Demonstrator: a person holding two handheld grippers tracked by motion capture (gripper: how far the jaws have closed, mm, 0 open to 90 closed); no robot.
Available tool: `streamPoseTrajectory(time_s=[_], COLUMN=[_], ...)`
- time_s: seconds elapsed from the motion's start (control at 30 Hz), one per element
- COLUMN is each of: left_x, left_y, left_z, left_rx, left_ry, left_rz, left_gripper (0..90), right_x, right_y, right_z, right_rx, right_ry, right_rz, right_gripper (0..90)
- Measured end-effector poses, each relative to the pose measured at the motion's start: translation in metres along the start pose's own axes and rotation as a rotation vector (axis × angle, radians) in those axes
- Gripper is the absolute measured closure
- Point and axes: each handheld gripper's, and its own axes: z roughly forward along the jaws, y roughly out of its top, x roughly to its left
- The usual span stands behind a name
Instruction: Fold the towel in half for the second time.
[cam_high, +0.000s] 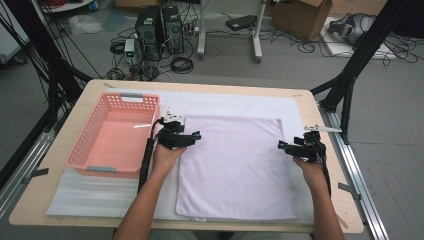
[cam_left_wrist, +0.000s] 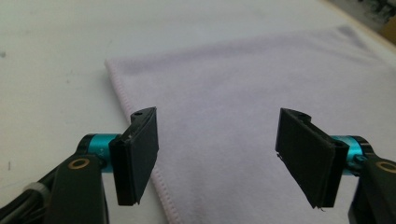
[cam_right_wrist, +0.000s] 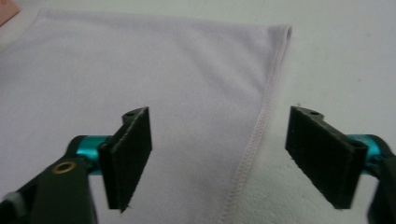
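A pale lilac towel (cam_high: 232, 165) lies flat on the white mat, one layer thick. My left gripper (cam_high: 196, 135) hovers at the towel's left edge near its far corner, jaws open and pointing right. In the left gripper view the towel (cam_left_wrist: 243, 79) runs under both jaws of that gripper (cam_left_wrist: 217, 158), and its stitched hem passes by the left jaw. My right gripper (cam_high: 281, 145) is at the towel's right edge, open and pointing left. In the right gripper view the towel's hem (cam_right_wrist: 254, 140) lies between the spread jaws of that gripper (cam_right_wrist: 219, 158), with nothing gripped.
A pink plastic basket (cam_high: 75, 155), with nothing in it, stands left of the towel, close behind my left hand. The white mat (cam_high: 85, 195) covers most of the wooden table (cam_high: 332, 190). Black frame posts (cam_high: 350, 75) rise beyond the right edge.
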Motion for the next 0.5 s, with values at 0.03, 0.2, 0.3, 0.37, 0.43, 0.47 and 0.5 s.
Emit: streamPoseTrajectory(time_s=[0.03,0.2,0.3,0.37,0.43,0.47,0.5], left_x=[0.002,0.011,0.02,0.026,0.028,0.028,0.026], left_y=[0.001,0.004,0.0,-0.004,-0.001,0.001,0.004], left_z=[0.003,0.016,0.024,0.03,0.031,0.033,0.034], left_rx=[0.002,0.005,0.026,0.043,0.043,0.059,0.088], left_ry=[0.005,0.039,0.071,0.096,0.109,0.124,0.146], left_rz=[-0.002,-0.01,-0.042,-0.061,-0.085,-0.074,-0.051], left_gripper=[30.1,30.2,30.9,33.4,39.0,40.4,44.0], right_x=[-0.002,-0.013,-0.015,-0.016,-0.015,-0.014,-0.014], right_y=[0.0,0.002,0.004,0.007,0.011,0.013,0.014], right_z=[0.002,0.014,0.026,0.033,0.041,0.044,0.048], right_rx=[0.009,0.004,0.03,0.045,0.058,0.062,0.072], right_ry=[-0.002,-0.004,-0.03,-0.051,-0.068,-0.077,-0.089], right_rz=[0.001,0.024,0.019,-0.003,-0.018,-0.025,-0.026], right_gripper=[24.7,27.0,28.7,29.9,30.5,32.0,32.7])
